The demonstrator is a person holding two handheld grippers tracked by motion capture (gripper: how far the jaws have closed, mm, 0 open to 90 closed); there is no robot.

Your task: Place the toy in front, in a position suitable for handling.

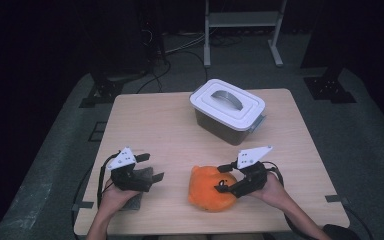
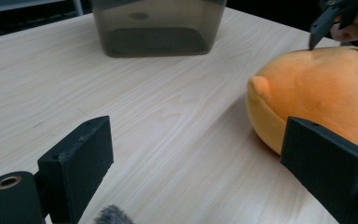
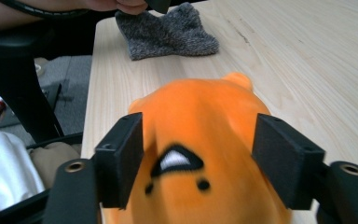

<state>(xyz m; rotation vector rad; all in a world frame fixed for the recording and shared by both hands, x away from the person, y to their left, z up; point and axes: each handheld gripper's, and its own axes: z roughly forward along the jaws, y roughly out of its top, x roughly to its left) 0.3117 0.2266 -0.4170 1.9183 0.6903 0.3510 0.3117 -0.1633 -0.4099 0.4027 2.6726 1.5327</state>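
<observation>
1. High view: right gripper (image 1: 224,176) laid low over the soft orange plush toy (image 1: 211,189), jaws apart and straddling its top, seemingly set wide to take in the toy's bulk before a squeeze. Toy resting on the pale wooden table (image 1: 170,130), directly under and just ahead of that tool. Left gripper (image 1: 150,167) parked off to the side, jaws likewise apart and holding nothing, a grey knitted cloth (image 1: 132,200) tucked beneath the hand. Beyond both tools, a smoky plastic box with a white handled lid (image 1: 227,110), shut, probably the toy's destination.

2. Left gripper view: two black pads spread wide with bare table between them; orange toy (image 2: 317,93) near the right-hand pad, a tip of the other tool (image 2: 319,30) poised at its crown. Box wall (image 2: 156,28) straight ahead, well apart.

3. Right gripper view: toy (image 3: 200,135) sitting between the open pads, neither one visibly pressing into the plush, so no grip yet. Grey cloth (image 3: 168,32) farther ahead by the table edge.
</observation>
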